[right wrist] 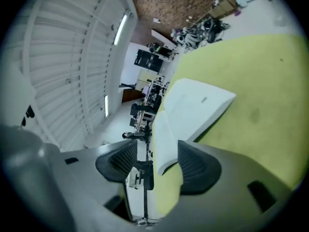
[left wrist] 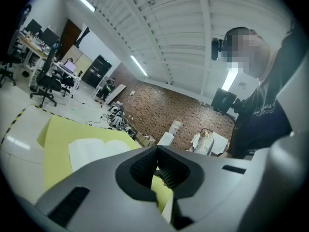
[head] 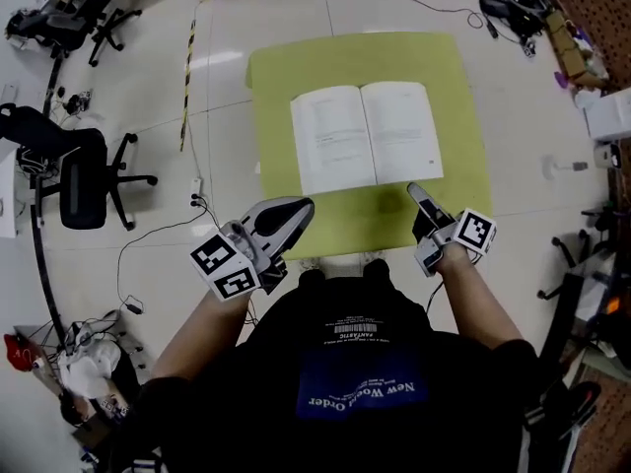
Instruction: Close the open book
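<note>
Book [head: 365,134] lies open and flat, pages up, about mid of the yellow-green table [head: 296,67], spine running away from me. Both pages are spread and the cover isn't turned yet.

My left gripper [head: 296,213] sits over the near left part of the table, short of the book and apart from it. In the left gripper view its jaws are pressed together at the tips w/ nothing between them. The book shows beyond, off to the left.

My right gripper [head: 416,193] is at the near edge of the right page, close to its lower right corner. Can't tell if it touches. In the right gripper view the jaws are spread. The near edge of the book [right wrist: 193,103] shows in the gap but the pads aren't pressing on it, so nothing's pinched. That view is rolled, so the table top runs up the right side of the pic.

Around the table: pale tile floor, black office chair [head: 84,180] to my left, yellow-black tape strip [head: 187,57] on the floor, loose cables near the table's left side
</note>
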Action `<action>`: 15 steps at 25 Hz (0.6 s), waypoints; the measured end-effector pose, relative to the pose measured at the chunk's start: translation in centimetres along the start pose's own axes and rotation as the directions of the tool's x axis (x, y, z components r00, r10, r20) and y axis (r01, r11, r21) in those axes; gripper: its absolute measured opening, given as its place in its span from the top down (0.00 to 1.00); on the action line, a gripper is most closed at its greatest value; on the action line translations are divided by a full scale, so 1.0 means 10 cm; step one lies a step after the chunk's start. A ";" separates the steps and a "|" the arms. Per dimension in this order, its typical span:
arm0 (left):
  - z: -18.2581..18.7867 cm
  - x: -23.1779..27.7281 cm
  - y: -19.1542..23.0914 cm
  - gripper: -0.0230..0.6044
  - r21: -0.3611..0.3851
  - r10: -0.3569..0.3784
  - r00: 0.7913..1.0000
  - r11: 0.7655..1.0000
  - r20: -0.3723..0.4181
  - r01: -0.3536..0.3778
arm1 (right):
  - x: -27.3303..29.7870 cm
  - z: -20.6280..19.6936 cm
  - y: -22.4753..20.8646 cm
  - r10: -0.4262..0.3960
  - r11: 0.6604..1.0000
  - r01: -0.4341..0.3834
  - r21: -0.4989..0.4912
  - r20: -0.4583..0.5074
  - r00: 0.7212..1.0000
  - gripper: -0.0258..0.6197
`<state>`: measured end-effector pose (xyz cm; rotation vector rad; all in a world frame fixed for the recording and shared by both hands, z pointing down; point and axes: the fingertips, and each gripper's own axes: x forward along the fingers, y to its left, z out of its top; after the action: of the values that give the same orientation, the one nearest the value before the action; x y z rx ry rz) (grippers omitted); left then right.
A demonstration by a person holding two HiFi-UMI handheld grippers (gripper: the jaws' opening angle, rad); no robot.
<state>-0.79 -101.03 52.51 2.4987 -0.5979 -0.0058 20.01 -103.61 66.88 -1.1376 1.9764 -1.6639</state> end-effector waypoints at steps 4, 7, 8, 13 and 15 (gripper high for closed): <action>-0.21 0.07 0.07 0.95 -0.036 -0.008 1.000 0.999 -0.023 0.007 | 0.10 -0.04 -0.37 -0.055 0.990 0.047 0.129 0.057 0.997 0.56; -0.32 0.08 0.16 0.95 -0.058 -0.003 0.999 0.998 -0.037 0.001 | 0.22 -0.04 -0.53 -0.066 0.975 0.046 0.219 0.085 0.994 0.54; -0.35 0.08 0.18 0.95 -0.063 -0.001 0.999 0.998 -0.038 -0.001 | 0.25 -0.05 -0.57 -0.070 0.969 0.046 0.244 0.089 0.994 0.53; -0.43 0.06 0.24 0.95 -0.084 0.010 1.000 0.996 -0.030 -0.012 | 0.39 -0.03 -0.66 -0.070 0.947 0.030 0.321 0.115 0.991 0.52; -0.45 0.05 0.25 0.95 -0.091 0.013 0.999 0.996 -0.031 -0.015 | 0.44 0.03 -0.67 -0.067 0.943 0.020 0.334 0.130 0.989 0.52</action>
<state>-0.81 -100.71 57.66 2.4019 -0.5894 0.0093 19.82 -107.10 74.10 -1.1394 1.5233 -1.8002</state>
